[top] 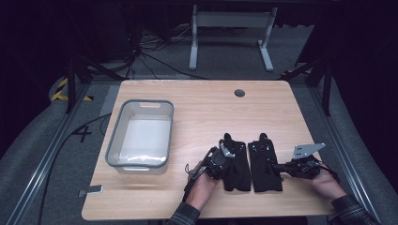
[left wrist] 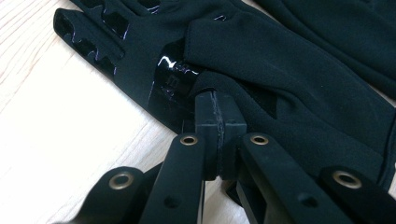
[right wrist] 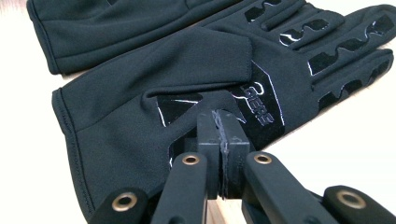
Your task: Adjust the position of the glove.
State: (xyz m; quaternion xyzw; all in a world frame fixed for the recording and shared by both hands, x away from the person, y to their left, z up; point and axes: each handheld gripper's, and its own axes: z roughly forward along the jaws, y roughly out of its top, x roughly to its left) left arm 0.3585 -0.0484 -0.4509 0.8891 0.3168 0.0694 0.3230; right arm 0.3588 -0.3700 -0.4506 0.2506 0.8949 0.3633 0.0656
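Gloves — two black ones, left glove point(top: 234, 164) and right glove point(top: 265, 163) — lie flat side by side on the wooden table point(top: 202, 108), near its front edge, fingers pointing away from the person. Left tongs point(top: 226, 152) sit at the outer edge of the left glove; in the left gripper view the tongs point(left wrist: 217, 108) are together, tips pushed into a raised fold of fabric by the glossy print point(left wrist: 173, 77), so they look clamped on that glove point(left wrist: 289, 88). Right tongs point(top: 271, 165) come in from the right onto the right glove; in the right gripper view the tongs point(right wrist: 219, 122) are likewise together, nipping a fold of the glove point(right wrist: 187, 70) beside its printed lettering point(right wrist: 259, 105). Second glove lies just beyond in each gripper view, edges near touching. Grey plastic bin point(top: 123, 123) stands well apart on the left of the table — a pale sheet in its bottom. Small grey tag point(top: 93, 190) lies near the front left corner.
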